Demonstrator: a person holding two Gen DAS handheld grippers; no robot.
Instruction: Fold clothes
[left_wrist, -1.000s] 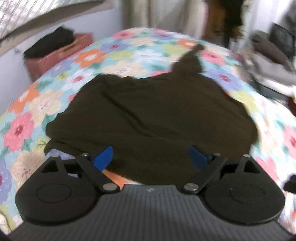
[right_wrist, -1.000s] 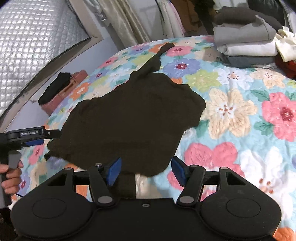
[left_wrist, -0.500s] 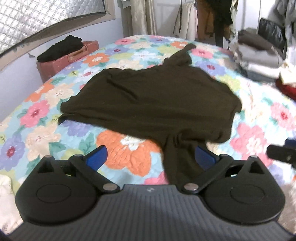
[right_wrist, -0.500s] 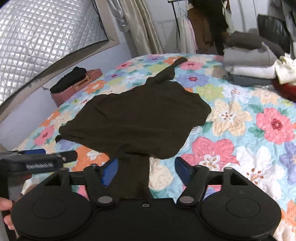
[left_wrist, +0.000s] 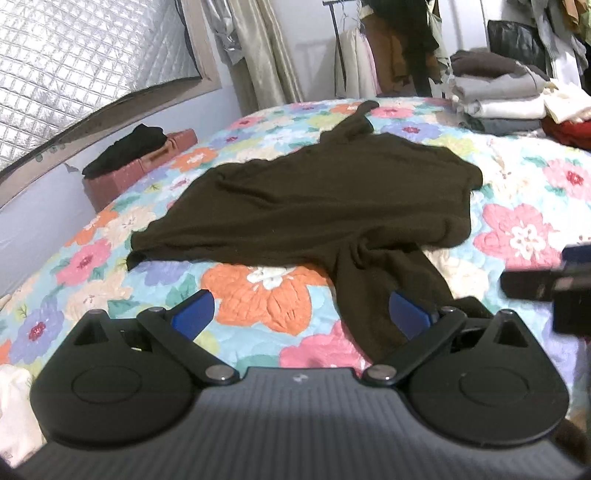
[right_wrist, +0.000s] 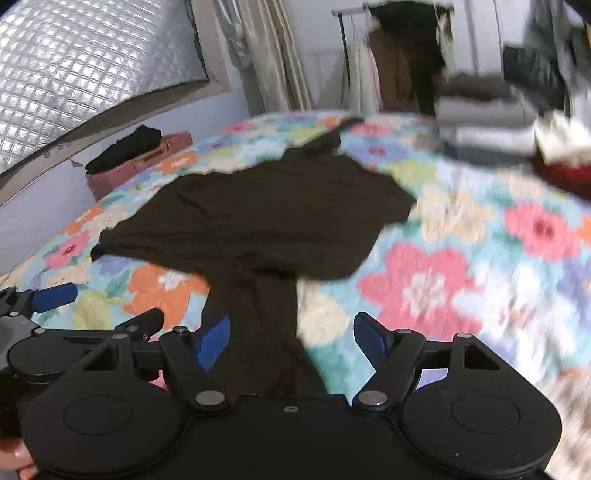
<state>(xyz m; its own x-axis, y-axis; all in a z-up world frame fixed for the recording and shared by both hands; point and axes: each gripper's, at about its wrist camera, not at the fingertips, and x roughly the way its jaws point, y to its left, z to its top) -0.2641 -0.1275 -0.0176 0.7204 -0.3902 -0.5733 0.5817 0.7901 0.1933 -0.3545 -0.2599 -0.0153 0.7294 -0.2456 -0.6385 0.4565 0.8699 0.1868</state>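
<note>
Dark garment (left_wrist: 317, 206) lies spread, largely unfolded, on the floral bed (left_wrist: 524, 232), one sleeve trailing nearward; left tool (left_wrist: 299, 314) and right tool (right_wrist: 291, 336) both released, holding nothing; folding apparently barely begun.

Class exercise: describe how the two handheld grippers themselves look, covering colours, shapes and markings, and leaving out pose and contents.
The left gripper and right gripper look alike: black linkage arms with silver pivot pins, two rounded black housings bearing circular recesses, triangular cut-outs, and blue finger pads. The left body is ribbed grey; the right's is smooth black.
</note>
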